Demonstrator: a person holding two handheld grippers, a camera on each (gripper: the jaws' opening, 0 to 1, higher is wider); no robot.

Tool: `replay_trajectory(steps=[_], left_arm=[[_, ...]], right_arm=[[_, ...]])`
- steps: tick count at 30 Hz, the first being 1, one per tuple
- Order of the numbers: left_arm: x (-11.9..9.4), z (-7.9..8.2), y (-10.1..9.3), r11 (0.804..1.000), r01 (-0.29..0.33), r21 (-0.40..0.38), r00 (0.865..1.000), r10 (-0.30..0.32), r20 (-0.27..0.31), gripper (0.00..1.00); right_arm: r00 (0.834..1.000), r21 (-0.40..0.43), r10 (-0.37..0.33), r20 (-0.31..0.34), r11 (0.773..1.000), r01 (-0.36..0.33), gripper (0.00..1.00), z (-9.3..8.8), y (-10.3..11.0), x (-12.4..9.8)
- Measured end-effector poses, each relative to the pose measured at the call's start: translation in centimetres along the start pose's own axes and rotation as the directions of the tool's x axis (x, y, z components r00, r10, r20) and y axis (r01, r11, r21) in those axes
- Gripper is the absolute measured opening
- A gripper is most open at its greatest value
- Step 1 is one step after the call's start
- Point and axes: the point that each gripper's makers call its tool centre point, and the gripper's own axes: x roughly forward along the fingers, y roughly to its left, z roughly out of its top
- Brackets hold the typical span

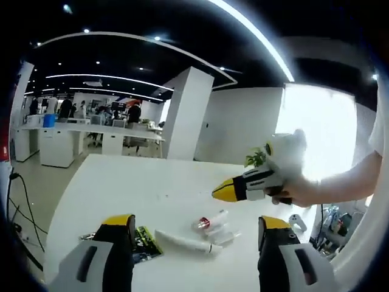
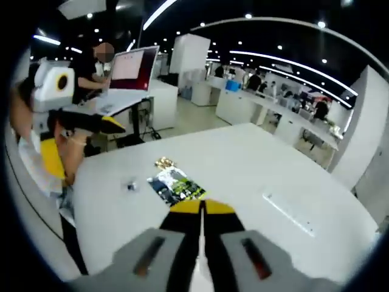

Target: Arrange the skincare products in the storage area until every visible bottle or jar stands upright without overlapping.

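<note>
On the white table [image 1: 121, 182], a white tube [image 1: 185, 242] lies flat. Beside it lie a small clear bottle with a red cap [image 1: 209, 222] and another clear piece [image 1: 226, 236]. A green and black sachet [image 1: 144, 242] lies to their left, and it also appears as the sachet [image 2: 176, 185] in the right gripper view. My left gripper [image 1: 197, 224] stands open just short of these items, nothing between its jaws. My right gripper [image 2: 202, 208] is shut with nothing held. In the left gripper view the right gripper [image 1: 217, 193] hovers above the bottles, held by a hand.
A small gold item [image 2: 164, 163] and a tiny clear piece [image 2: 129, 184] lie near the sachet. The left gripper [image 2: 85, 141] hangs over the table's left edge. Desks, a laptop [image 2: 130, 68] and people stand in the background, with a white pillar [image 1: 187, 112] beyond the table.
</note>
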Motion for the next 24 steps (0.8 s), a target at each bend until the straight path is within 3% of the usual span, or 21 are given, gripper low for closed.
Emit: replay_trajectory(steps=[1,4,7,10,13,15,16,17,19,21,23,24], left_arm=[[-0.4,-0.2,0.0,1.0,-0.006,-0.003,1.0,0.006,0.0,0.88],[-1.0,-1.9,0.5,0.993,-0.035,-0.11,0.999,0.031,-0.037,0.88],[-1.1,-2.4,0.7,0.998,-0.03,-0.06,0.998,0.027,-0.06,0.87],[-1.2,-2.4,1.4,0.995,-0.041,-0.089,0.998,0.036,-0.058,0.87],[-1.5,-2.2,2.0,0.995,-0.055,-0.085,0.997,0.05,-0.062,0.87],[-1.8,-2.0,2.4,0.994,-0.066,-0.088,0.997,0.061,-0.057,0.87],[-2.0,-1.9,2.7,0.993,-0.075,-0.09,0.996,0.07,-0.054,0.87],[-2.2,-1.9,3.0,0.992,-0.087,-0.094,0.995,0.083,-0.053,0.87],[-2.7,-2.1,3.6,0.989,-0.106,-0.101,0.993,0.101,-0.054,0.88],[-3.2,-2.4,3.9,0.987,-0.119,-0.105,0.992,0.113,-0.061,0.87],[-3.5,-2.5,4.1,0.986,-0.128,-0.106,0.991,0.122,-0.063,0.88],[-3.6,-2.6,4.1,0.985,-0.132,-0.108,0.99,0.126,-0.063,0.88]], right_arm=[[1.0,0.04,0.007,0.021,0.999,-0.007,0.0,0.1,0.2,-0.3],[0.999,0.044,0.026,-0.046,0.999,-0.024,0.0,-2.7,1.0,-0.2],[0.994,0.1,0.056,-0.091,0.994,-0.047,0.01,-4.8,1.8,0.2],[0.993,0.079,0.053,-0.109,0.996,-0.045,0.01,-5.8,1.7,1.3],[0.967,0.118,0.15,-0.206,0.985,-0.128,0.02,-7.9,2.7,3.2],[0.972,0.053,0.132,-0.193,0.991,-0.124,0.11,-7.7,2.3,4.3],[0.968,0.068,0.148,-0.201,0.988,-0.137,0.18,-7.9,2.5,4.9],[0.951,0.114,0.193,-0.241,0.979,-0.169,0.19,-8.4,3.2,5.4],[0.953,0.044,0.185,-0.24,0.983,-0.18,0.18,-8.2,3.0,6.7],[0.934,0.067,0.216,-0.286,0.976,-0.205,0.23,-9.0,3.5,7.7],[0.931,0.047,0.215,-0.296,0.976,-0.211,0.27,-9.3,3.6,8.5],[0.91,0.044,0.228,-0.347,0.973,-0.227,0.29,-10.3,3.8,8.8]])
